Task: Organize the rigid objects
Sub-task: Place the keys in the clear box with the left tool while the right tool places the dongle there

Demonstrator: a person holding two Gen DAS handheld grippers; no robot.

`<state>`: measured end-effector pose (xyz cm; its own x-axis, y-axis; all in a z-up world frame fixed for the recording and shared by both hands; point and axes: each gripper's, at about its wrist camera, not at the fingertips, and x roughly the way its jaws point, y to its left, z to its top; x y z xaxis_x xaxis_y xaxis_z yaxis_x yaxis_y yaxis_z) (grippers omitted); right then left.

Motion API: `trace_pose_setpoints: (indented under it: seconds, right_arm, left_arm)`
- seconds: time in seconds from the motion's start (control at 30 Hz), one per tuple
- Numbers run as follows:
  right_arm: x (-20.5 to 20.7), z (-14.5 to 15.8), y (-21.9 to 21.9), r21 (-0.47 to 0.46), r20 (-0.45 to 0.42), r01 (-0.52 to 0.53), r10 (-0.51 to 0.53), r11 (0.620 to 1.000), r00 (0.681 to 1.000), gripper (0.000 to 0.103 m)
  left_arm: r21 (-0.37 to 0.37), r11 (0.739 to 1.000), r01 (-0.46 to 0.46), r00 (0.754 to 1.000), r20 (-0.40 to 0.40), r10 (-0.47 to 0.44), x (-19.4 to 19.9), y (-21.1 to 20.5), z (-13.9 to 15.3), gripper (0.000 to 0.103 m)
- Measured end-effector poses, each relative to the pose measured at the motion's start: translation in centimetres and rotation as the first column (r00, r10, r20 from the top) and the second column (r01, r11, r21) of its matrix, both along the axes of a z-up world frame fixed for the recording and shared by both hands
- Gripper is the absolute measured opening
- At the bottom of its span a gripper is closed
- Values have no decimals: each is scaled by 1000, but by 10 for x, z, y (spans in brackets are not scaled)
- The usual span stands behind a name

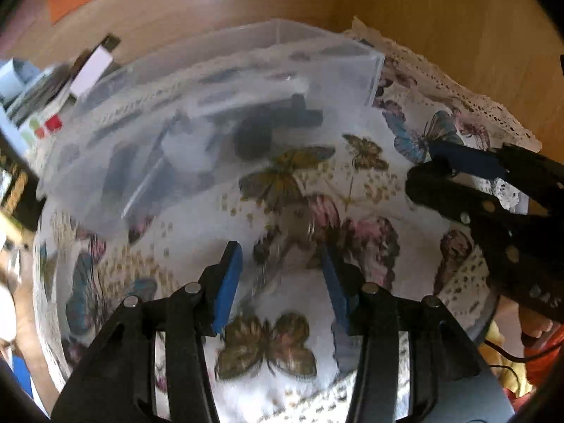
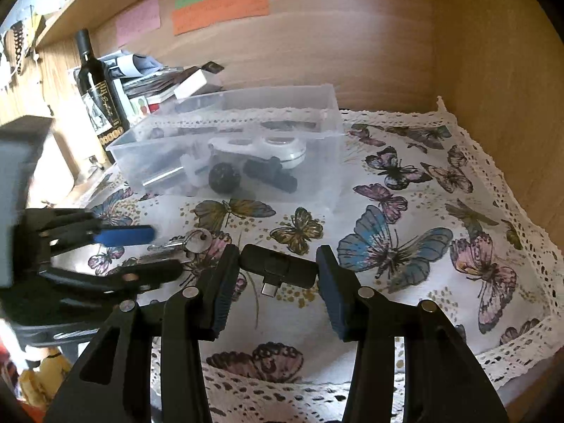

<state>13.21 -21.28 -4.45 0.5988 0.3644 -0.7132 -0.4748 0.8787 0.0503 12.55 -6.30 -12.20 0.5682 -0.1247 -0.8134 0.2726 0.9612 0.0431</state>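
So both grippers are hanging low over the butterfly tablecloth [image 2: 405, 183] in front of the clear plastic bin [image 2: 331, 105]. The right gripper [image 2: 278, 276] has its fingers spread wide, and a little black adapter [image 2: 282, 264] with a metal plug sticking out toward the camera lies on the cloth right between the tips, looks like it's not pinched by either pad. You only get that from the right wrist view, the left one doesn't show the adapter at all.

The left gripper [image 1: 282, 271] is open too, and its own camera shows a bunch of keys [image 1: 299, 236] on the cloth between the blue pads [image 1: 229, 282], pretty blurry there though. From the right view the same keys [image 2: 190, 241] are way clearer, silver key head and ring, lying just beside the left gripper [image 2: 141, 250], which comes in sideways.

Bin contents: the right view shows a white tool [image 2: 261, 148], a dark ball [image 2: 224, 176] and a black plastic part [image 2: 271, 174] inside; in the left view they're just smudges. A wine bottle [image 2: 95, 88] and a stack of papers stand behind the bin, coloured notes [image 2: 218, 8] on the wooden back wall.
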Motion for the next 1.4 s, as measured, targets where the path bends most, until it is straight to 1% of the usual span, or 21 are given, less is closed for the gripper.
trace_pose_setpoints:
  seconds: [0.03, 0.07, 0.2, 0.4, 0.6, 0.83, 0.93, 1.1, 1.27, 1.4]
  right_arm:
    - [0, 0, -1, -1, 2, 1, -1, 1000, 1000, 42]
    - [0, 1, -2, -3, 6, 2, -2, 1000, 1000, 42]
    - [2, 3, -4, 4, 16, 3, -3, 1000, 1000, 42]
    - [5, 11, 1, 4, 39, -3, 2, 1000, 999, 42]
    - [7, 21, 8, 16, 67, -8, 7, 1000, 998, 42]
    - [13, 37, 19, 33, 107, -13, 9, 999, 994, 42]
    - [20, 49, 23, 49, 133, -16, 9, 999, 991, 42]
    - [36, 66, 35, 61, 161, -33, 23, 998, 987, 42]
    - [56, 74, 58, 37, 189, -60, 52, 997, 981, 42]
    - [73, 67, 75, 24, 156, -89, 84, 996, 984, 42]
  left_arm:
    - [-19, 1000, 14, 1000, -7, -14, 2, -1, 0, 33]
    - [-30, 999, 21, 1000, -11, -22, 2, -2, 1, 28]
    - [-8, 1000, 24, 999, 31, -24, -6, -3, 0, 28]
    - [-52, 999, -15, 997, 70, 19, -20, 13, 10, 27]
    - [-110, 991, -73, 985, 151, 89, -31, 38, 37, 27]
    - [-130, 987, -91, 961, 249, 122, -40, 57, 76, 27]
    - [-137, 985, -102, 947, 289, 138, -36, 64, 94, 28]
    - [-143, 982, -123, 938, 306, 163, -16, 72, 109, 28]
    - [-145, 978, -147, 936, 300, 185, 8, 76, 111, 28]
    - [-143, 975, -171, 940, 272, 204, 31, 81, 101, 28]
